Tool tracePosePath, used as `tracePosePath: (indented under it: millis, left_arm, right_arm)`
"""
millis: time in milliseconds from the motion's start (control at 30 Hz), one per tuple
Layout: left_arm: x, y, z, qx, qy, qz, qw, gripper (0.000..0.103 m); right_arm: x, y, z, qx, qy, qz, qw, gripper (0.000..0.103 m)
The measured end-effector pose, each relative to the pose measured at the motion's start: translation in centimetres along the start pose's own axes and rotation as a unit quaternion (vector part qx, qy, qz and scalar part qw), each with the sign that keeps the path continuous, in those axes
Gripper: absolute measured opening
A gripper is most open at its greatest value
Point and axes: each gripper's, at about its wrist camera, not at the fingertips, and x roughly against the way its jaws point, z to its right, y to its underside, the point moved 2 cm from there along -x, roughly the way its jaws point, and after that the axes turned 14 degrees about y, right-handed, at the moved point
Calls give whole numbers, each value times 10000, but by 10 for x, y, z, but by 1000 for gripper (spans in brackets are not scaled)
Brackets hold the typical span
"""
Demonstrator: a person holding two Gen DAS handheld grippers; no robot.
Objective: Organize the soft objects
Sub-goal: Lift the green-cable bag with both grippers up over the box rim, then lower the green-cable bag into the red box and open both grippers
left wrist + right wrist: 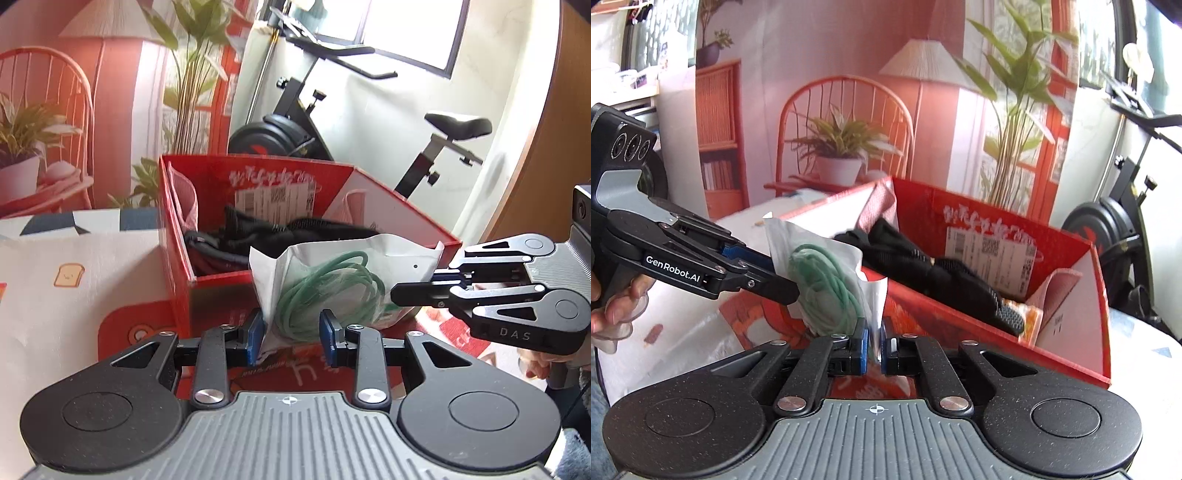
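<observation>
A clear plastic bag with a coil of green cord inside hangs just in front of an open red cardboard box. My left gripper is shut on the bag's lower part, its blue pads pressing on both sides of the coil. My right gripper comes in from the right and pinches the bag's right edge. In the right wrist view the thin plastic of the bag sits between the shut pads of my right gripper, and my left gripper holds it from the left. Black fabric lies inside the box.
The box stands on a white tablecloth with toast prints. Behind it hangs a printed backdrop of a chair, lamp and plants. An exercise bike stands at the back right. A person's hand holds the left gripper's handle.
</observation>
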Motion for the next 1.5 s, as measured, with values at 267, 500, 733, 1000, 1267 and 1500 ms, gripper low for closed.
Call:
tracePosePath:
  millis: [267,500,733,1000,1267,1500]
  left_arm:
    - [28,-27,16,-48,-50,627,9980,35]
    - [29,-58,20,-20,-120,881,9960,35]
    - [4,-67,6,280,34,627,9976,35]
    - [-34,-66,-6,378,-157,125,9991,35]
    - [-40,-77,-21,470,-592,153,9970,35]
    - [-44,-79,-20,367,-790,68,9962,36]
  right_arm:
    - [20,-33,6,-107,72,477,9988,6]
    - [19,-61,20,-211,101,646,9976,6]
    - [-7,-72,36,-447,43,318,9985,6]
    - [-70,-55,53,-1018,157,-708,9922,5]
    - [-119,-32,89,-1661,635,-1510,9724,6]
    - [-129,-36,80,-1186,1410,-1455,9721,19]
